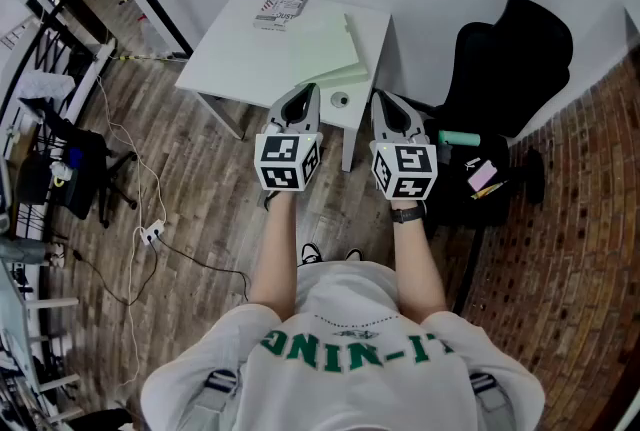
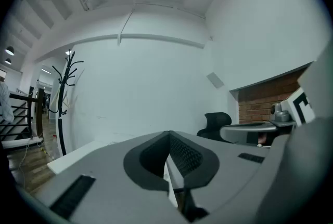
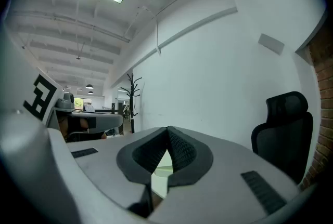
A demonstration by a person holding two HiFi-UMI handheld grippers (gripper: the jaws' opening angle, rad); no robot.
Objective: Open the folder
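You hold L gripper (image 1: 306, 94) & R gripper (image 1: 382, 101) level, jaws pressed together, empty, short of the closed pale green folder (image 1: 328, 47) on the white table (image 1: 235, 59); spread one, come in low, pinch top cover only.

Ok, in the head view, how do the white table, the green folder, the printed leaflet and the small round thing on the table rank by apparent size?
1. white table
2. green folder
3. printed leaflet
4. small round thing
The last three all lie on the one tabletop, so nearness to the camera hardly skews the order.
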